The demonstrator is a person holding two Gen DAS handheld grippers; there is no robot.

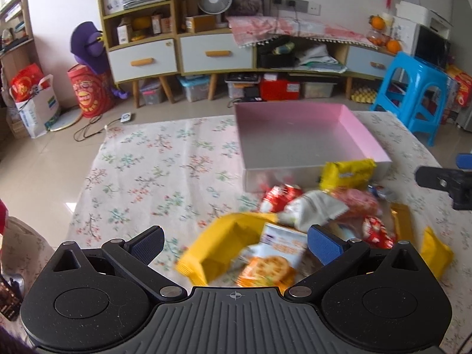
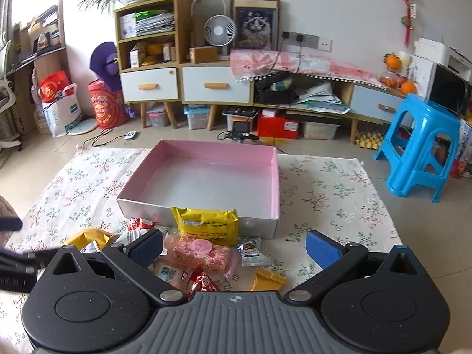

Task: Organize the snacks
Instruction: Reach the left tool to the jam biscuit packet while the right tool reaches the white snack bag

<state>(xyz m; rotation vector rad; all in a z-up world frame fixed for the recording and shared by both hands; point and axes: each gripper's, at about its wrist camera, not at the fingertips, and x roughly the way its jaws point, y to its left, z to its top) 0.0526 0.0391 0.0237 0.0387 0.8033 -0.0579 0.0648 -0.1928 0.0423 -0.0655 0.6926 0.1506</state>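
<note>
A shallow pink box [image 2: 274, 177] [image 1: 362, 129] stands open and holds nothing, on the floral tablecloth [image 2: 324, 194]. A heap of snack packs lies in front of it. A yellow pack [image 2: 206, 224] [image 1: 345, 172] leans on the box wall. A pink rice-crisp pack [image 2: 203, 250] lies below it. My left gripper [image 1: 236, 243] is open above a big yellow pack [image 1: 218, 250] and a cracker pack [image 1: 271, 262], holding nothing. My right gripper [image 2: 234, 246] is open over the heap, holding nothing.
A blue plastic stool [image 2: 419, 153] stands at the right of the table. A low cabinet [image 2: 215, 82] with drawers, a fan and boxes lines the far wall. The other gripper shows at the right edge of the left wrist view [image 1: 448, 183].
</note>
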